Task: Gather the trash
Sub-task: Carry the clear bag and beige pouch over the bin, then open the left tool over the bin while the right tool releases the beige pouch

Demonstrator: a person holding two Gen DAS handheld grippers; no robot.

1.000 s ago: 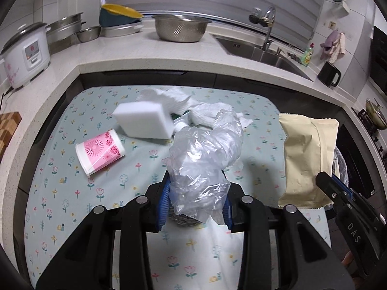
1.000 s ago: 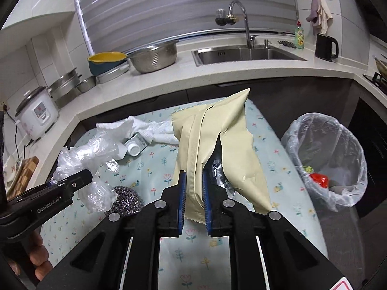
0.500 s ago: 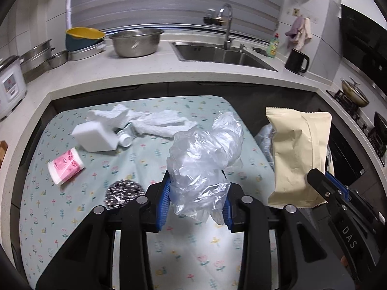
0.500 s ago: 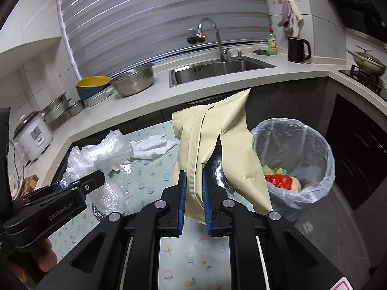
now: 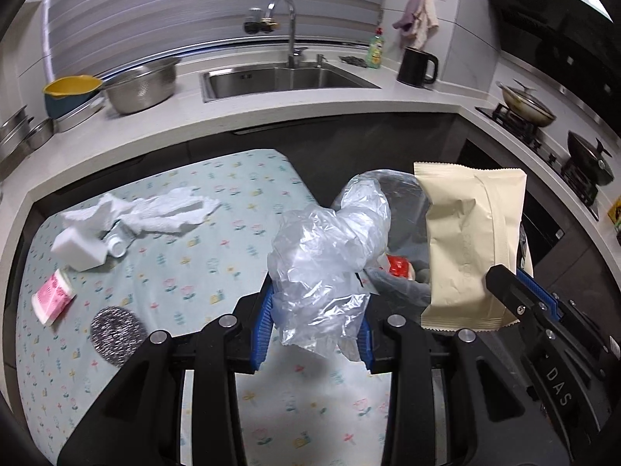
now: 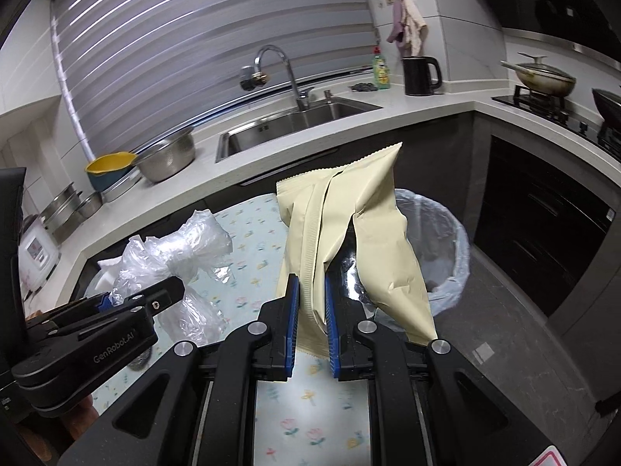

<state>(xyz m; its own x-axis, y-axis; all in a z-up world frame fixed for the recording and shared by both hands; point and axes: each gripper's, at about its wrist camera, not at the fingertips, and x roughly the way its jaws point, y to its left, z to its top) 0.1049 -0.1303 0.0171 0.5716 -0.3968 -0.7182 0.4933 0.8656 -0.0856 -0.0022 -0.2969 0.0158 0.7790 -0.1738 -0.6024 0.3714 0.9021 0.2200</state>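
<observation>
My left gripper (image 5: 313, 322) is shut on a crumpled clear plastic bag (image 5: 330, 256), held in the air near the table's right edge. My right gripper (image 6: 311, 310) is shut on a beige snack pouch (image 6: 341, 240), which stands up in front of a bin lined with clear plastic (image 6: 446, 248). In the left wrist view the pouch (image 5: 465, 240) hangs over the bin (image 5: 396, 275), where red trash shows inside. The plastic bag (image 6: 174, 256) and the left gripper (image 6: 143, 299) appear at the left of the right wrist view.
On the flower-print table (image 5: 194, 256) lie a white cloth (image 5: 155, 209), a white sponge block (image 5: 81, 248), a pink cup (image 5: 52, 299) and a steel scourer (image 5: 116, 330). A counter with a sink (image 5: 283, 81), bowls, a kettle and a stove runs behind.
Both grippers have swung to the right with their loads, from over the table toward the bin. The bin now sits right behind the pouch and the plastic bag.
</observation>
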